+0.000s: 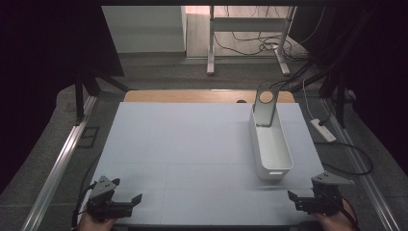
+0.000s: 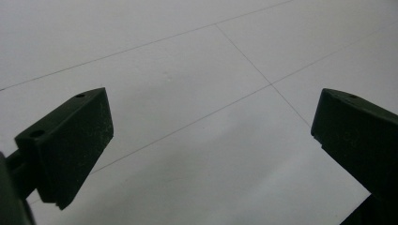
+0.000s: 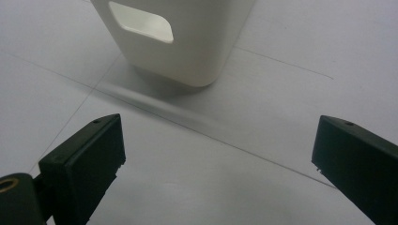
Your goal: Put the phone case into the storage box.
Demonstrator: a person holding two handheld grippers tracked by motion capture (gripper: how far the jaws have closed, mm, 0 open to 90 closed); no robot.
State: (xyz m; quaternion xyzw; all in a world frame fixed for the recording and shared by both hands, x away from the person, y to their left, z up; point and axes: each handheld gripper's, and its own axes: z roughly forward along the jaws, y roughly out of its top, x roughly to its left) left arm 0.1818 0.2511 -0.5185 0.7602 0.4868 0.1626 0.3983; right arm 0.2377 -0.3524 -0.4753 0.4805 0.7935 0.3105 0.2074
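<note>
Looks like nothing has really started yet. The left gripper (image 1: pixel 126 204) sits at about 7 o'clock on the table, jaws spread wide with nothing between them, and the right gripper (image 1: pixel 299 199) sits at about 5 o'clock, just as wide apart and just as empty. The thing nearest the action is the long white bin (image 1: pixel 270 147), out at roughly 2 o'clock, with its short end and handle cutout (image 3: pixel 141 23) facing the right gripper, near but not touching. A grey scoop-like piece (image 1: pixel 264 108) leans out of the bin's far end; it's hard to say exactly what it is from here. So the whole job is probably still ahead: reach, grab, move.

The table (image 1: pixel 192 144) is covered in a pale, matte sheet with thin seam lines, and a strip of bare wood shows at 12 o'clock. The room is dim, with grey floor, a white desk frame (image 1: pixel 248 38) and loose cables (image 1: pixel 269 45) behind, plus a power strip (image 1: pixel 322 130) off at 3 o'clock.
</note>
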